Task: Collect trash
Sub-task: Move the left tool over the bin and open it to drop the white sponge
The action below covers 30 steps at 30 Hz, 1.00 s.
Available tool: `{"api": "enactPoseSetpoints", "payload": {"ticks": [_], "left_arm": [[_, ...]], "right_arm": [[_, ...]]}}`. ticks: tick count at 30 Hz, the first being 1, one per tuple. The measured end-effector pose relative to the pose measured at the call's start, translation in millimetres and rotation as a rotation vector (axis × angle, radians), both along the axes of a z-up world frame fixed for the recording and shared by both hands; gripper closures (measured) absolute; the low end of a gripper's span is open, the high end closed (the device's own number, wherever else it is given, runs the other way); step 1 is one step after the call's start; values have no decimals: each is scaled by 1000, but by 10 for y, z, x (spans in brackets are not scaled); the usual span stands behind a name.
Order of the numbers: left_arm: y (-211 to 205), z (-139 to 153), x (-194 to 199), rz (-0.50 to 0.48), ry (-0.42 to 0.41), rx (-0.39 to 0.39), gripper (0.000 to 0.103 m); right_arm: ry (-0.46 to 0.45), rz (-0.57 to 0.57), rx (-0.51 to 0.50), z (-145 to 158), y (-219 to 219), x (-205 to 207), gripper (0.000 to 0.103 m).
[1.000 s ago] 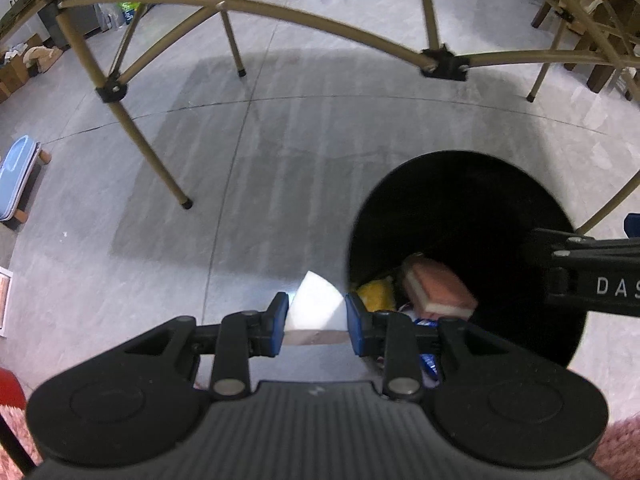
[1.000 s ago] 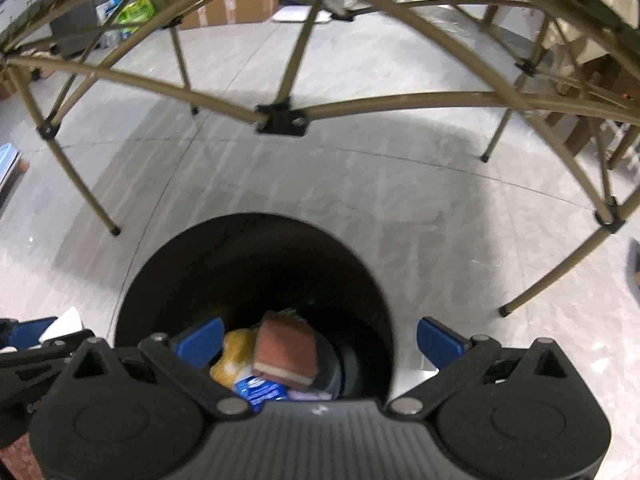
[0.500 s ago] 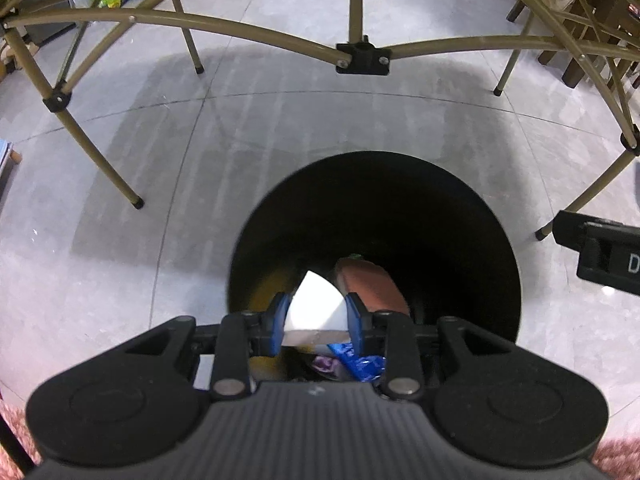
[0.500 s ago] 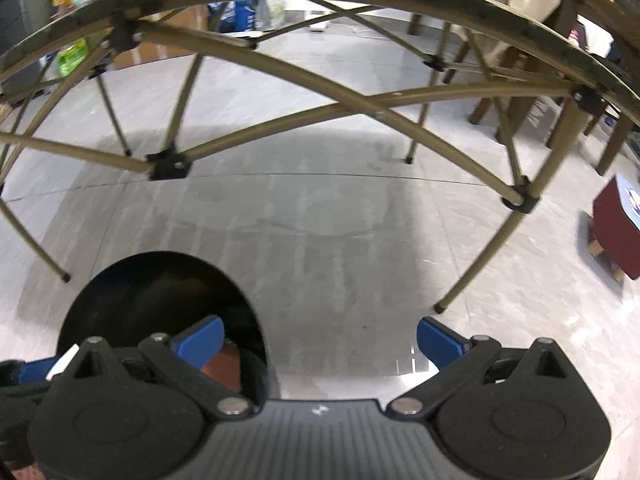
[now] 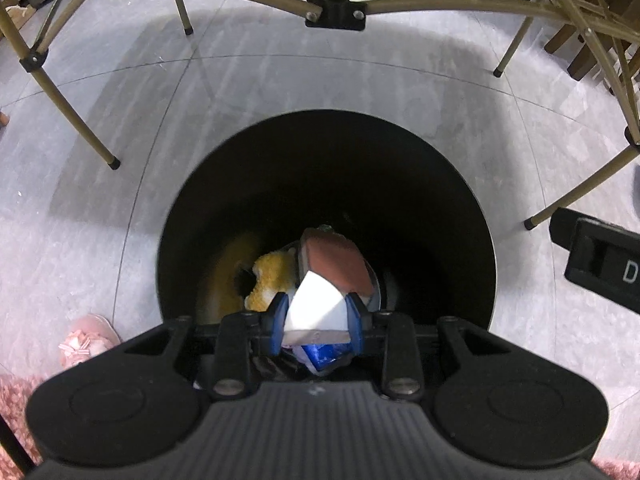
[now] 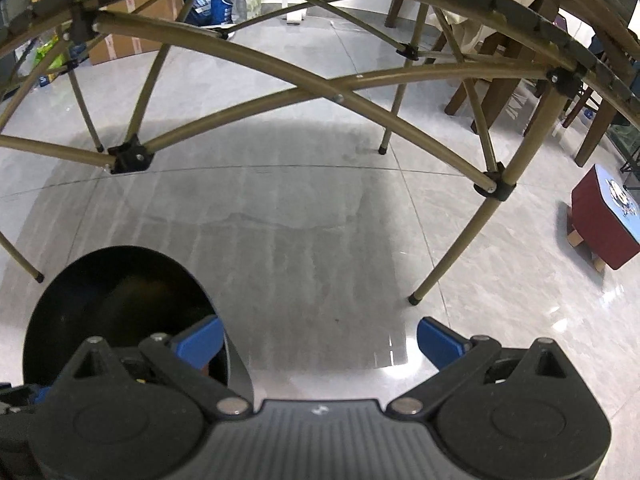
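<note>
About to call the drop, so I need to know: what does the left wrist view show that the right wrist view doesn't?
Only left wrist: the left gripper shut on a white wedge above the bin's opening, with a brown sponge and yellow scrap inside. Only right wrist: the right gripper, open and empty, and a red stool. Both: the black bin and table legs.

Folding table frame; maroon stool
</note>
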<state>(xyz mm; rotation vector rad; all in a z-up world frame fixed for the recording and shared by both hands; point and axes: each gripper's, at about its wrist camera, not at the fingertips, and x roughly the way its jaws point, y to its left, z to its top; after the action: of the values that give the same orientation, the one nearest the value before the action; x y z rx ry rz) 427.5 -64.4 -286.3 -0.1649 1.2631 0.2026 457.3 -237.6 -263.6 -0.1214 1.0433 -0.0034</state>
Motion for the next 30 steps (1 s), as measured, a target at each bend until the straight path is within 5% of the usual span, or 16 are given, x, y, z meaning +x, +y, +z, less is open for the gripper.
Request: {"api": "enactPoseSetpoints", "payload": {"ticks": [22,25,26,27,30], "left_arm": [[22,-61,41,12,21,23,66],[29,-55,40,20,18,27,36],[31,-49,39,24,14,33,14],[30,-43,37,24,11,39,5],[15,-13,27,17,-4,49,5]], "right_arm": [[43,-6,-18,-137,-67,17,0],[44,-3,-18,-141,-62,21,0],[43,-2,-18,-141,-63,24,0],[43,-1,-17,-140,-61,25,0],[41,-1,-16,-138,-65,23,0]]}}
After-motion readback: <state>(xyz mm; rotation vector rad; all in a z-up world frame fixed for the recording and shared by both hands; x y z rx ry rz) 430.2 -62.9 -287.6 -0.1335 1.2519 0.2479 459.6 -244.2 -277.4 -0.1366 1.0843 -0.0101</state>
